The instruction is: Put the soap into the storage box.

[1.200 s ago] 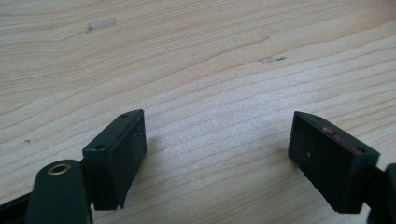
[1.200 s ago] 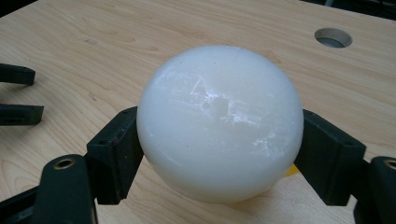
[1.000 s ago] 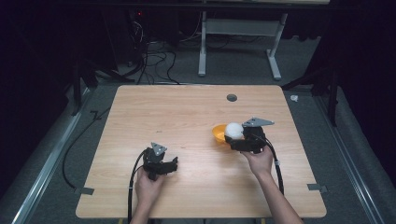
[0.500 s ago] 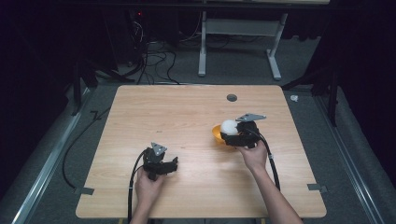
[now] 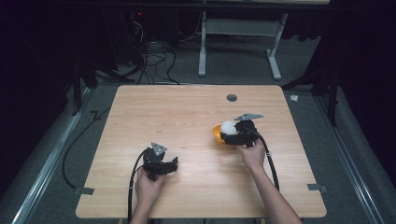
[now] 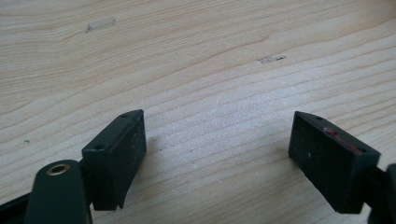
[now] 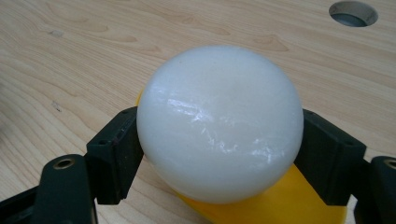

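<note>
A glossy white ball (image 7: pixel 219 121) sits between the jaws of my right gripper (image 7: pixel 219 154), whose pads press on both its sides. Under it lies a yellow-orange dish (image 7: pixel 299 200). From above, the white ball (image 5: pixel 228 127) and the yellow dish (image 5: pixel 216 134) lie right of the table's middle, with my right gripper (image 5: pixel 229 134) shut on the ball. My left gripper (image 5: pixel 173 163) rests near the front left, open; its own view has bare wood between the black pads (image 6: pixel 119 149) of that gripper (image 6: pixel 217 154).
A wooden table (image 5: pixel 154 112) carries everything. A round cable hole (image 5: pixel 231 97) lies at the back, also in the right gripper view (image 7: pixel 353 12). Black cables trail from both grippers toward the front edge. Dark floor and a desk frame lie beyond.
My right gripper has slid left and slightly down with the white ball, now over the yellow dish. The left gripper has stayed put.
</note>
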Available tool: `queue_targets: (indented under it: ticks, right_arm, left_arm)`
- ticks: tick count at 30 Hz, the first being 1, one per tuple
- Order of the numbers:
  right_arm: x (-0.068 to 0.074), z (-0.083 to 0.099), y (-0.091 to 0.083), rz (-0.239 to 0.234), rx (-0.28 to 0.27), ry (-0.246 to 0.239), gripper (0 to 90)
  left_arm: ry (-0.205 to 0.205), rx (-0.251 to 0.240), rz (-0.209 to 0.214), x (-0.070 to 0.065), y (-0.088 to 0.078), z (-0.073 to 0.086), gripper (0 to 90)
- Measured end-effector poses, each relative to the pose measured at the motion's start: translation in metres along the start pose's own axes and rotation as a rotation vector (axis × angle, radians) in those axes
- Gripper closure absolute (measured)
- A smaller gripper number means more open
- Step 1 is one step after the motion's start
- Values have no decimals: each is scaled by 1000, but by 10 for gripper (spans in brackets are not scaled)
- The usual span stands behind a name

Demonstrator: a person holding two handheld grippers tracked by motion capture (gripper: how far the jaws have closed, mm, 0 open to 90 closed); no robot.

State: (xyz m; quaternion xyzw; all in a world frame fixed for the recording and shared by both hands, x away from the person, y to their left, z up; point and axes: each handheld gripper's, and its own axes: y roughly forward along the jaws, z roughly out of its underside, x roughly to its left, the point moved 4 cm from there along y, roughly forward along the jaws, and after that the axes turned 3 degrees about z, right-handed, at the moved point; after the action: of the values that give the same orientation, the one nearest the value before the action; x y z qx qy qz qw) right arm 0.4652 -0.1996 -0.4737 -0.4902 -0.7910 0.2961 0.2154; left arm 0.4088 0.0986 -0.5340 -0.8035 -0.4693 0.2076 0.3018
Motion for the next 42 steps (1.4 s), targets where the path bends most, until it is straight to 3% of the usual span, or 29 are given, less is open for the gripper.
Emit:
queue_targets:
  ticks: [23, 29, 42]
  right_arm:
    - [-10, 8, 10, 18, 26, 33, 230]
    - [-14, 3, -1, 1, -38, 63, 253]
    - [-21, 7, -9, 7, -65, 71, 270]
  left_arm:
    - [0, 0, 0, 0, 0, 0, 195]
    - [1, 0, 0, 0, 0, 0, 194]
    - [1, 0, 0, 0, 0, 0, 194]
